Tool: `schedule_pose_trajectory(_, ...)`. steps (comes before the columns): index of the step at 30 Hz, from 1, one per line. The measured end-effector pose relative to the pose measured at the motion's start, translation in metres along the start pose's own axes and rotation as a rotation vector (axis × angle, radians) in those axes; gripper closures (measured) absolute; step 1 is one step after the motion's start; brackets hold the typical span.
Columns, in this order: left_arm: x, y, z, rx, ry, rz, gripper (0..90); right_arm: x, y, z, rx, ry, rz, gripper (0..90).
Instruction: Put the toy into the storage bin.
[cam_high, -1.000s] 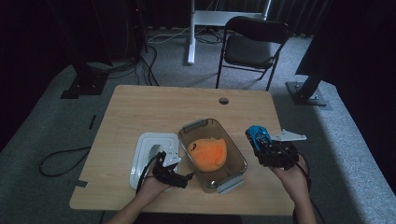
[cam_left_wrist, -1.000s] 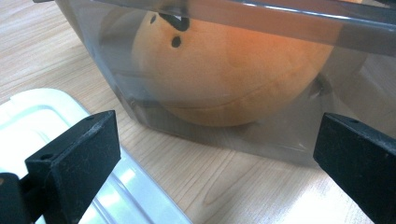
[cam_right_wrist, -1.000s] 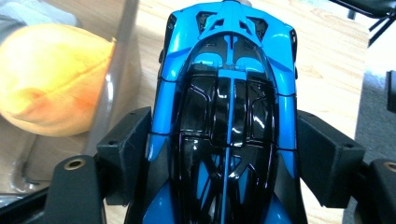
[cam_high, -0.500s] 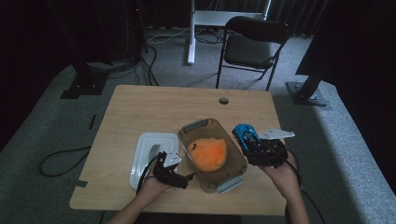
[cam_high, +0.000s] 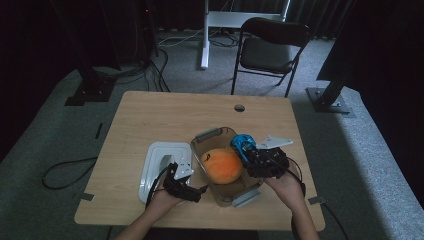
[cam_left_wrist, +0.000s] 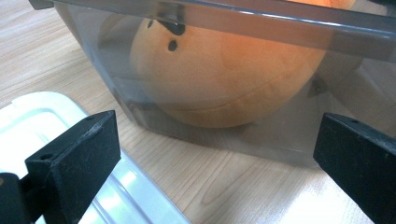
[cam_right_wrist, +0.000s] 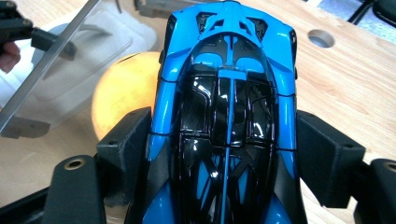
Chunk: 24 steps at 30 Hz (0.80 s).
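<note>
Toward the wooden table's (cam_high: 165, 115) near edge, a blue-and-black toy car (cam_right_wrist: 224, 107) was held clamped in the right gripper (cam_high: 246, 150) over the clear plastic bin's (cam_high: 210, 136) far-right rim, not yet lowered beside the orange plush ball (cam_high: 223, 165), while the left gripper (cam_high: 202, 190) was kept apart, empty.

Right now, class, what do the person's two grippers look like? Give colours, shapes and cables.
Both are black tools with two blocky, square-ended jaws. The left gripper has a pale plate on top and a black cable looping from it. The right gripper carries a grey three-cornered plate, and a black cable trails from it along the forearm. No sleeves reach the forearms as far as the high view shows them.
</note>
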<state>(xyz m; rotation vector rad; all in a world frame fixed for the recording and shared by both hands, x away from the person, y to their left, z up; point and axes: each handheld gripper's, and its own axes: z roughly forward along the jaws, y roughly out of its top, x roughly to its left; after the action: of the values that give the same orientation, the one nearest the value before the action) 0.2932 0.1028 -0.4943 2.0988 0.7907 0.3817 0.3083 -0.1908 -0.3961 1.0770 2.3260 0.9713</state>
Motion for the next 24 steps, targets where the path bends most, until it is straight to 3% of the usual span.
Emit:
schedule_pose_trajectory(14, 0.001, -0.001, -0.001, 0.000, 0.001, -0.005, 1.0, 0.017, 0.005, 0.018, 0.040, 0.048, -0.037, 24.9)
schedule_pose_trajectory(24, 0.001, -0.001, -0.001, -0.001, 0.002, -0.004, 1.0, 0.019, 0.000, 0.031, 0.078, 0.058, -0.043, 24.9)
